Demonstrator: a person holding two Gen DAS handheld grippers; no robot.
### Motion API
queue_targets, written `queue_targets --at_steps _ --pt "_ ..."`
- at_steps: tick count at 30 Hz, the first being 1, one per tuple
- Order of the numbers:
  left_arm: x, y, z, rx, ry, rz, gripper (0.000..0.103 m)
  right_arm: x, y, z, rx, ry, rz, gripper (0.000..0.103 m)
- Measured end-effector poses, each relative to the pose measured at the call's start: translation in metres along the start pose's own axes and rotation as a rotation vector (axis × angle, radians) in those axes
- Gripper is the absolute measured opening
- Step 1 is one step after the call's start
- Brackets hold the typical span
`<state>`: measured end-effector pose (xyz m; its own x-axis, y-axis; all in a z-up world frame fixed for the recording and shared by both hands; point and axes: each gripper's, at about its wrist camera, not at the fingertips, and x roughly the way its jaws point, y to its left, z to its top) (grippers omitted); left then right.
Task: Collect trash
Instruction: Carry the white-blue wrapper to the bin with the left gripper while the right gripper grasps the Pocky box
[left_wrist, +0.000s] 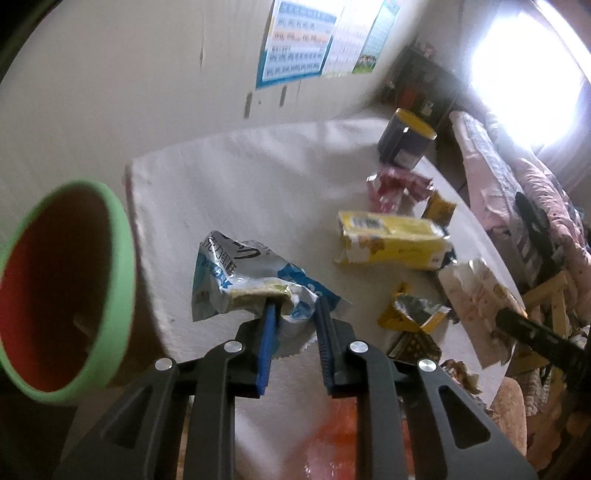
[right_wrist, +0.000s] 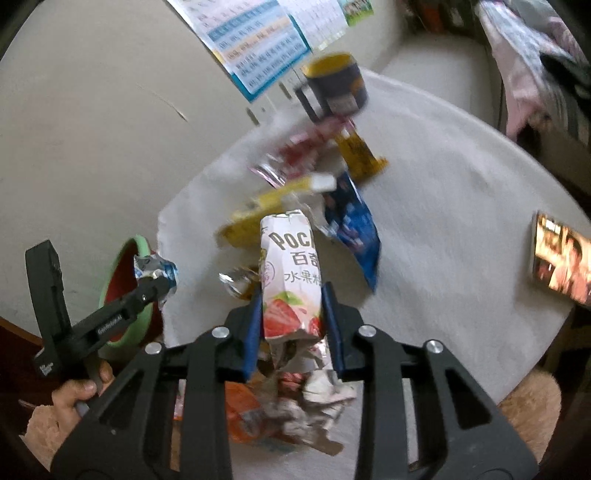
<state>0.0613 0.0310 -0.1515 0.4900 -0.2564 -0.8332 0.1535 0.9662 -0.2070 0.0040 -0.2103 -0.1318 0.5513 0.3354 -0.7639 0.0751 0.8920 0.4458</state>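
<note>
The right gripper (right_wrist: 293, 295) is clamped on a strawberry Pocky box (right_wrist: 290, 273) above the table (right_wrist: 443, 221). Left, the left gripper (left_wrist: 295, 306) seems to pinch a crumpled blue-and-silver wrapper (left_wrist: 236, 280) near the green-rimmed bin (left_wrist: 122, 258).

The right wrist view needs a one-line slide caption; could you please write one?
Right gripper shut on a strawberry Pocky box above the littered white table.

My left claw (left_wrist: 293, 310) and right claw (right_wrist: 291, 301): black frames, silver round screws, blue ribbed pads (white lettering, perhaps a brand, too blurred).
</note>
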Motion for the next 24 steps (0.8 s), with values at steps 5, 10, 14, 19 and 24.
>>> queue_targets --at_steps 5,10,14,19,24 --pt "-0.025 0.001 0.003 0.032 -0.061 0.02 0.019 -0.009 0.023 0.007 -0.055 -0.033 0.012 0.03" --pt "-0.041 0.013 0.004 0.028 -0.094 0.043 0.019 -0.005 0.041 0.007 -0.091 -0.032 0.027 0.03" --pt "-0.059 0.023 0.006 0.017 -0.123 0.074 0.019 -0.004 0.054 0.006 -0.113 -0.039 0.062 0.03" --pt "-0.085 0.033 0.006 -0.015 -0.165 0.104 0.019 -0.007 0.069 0.004 -0.145 -0.048 0.098 0.03" --pt "-0.113 0.044 0.002 -0.028 -0.216 0.153 0.019 -0.001 0.097 0.011 -0.191 -0.042 0.156 0.03"
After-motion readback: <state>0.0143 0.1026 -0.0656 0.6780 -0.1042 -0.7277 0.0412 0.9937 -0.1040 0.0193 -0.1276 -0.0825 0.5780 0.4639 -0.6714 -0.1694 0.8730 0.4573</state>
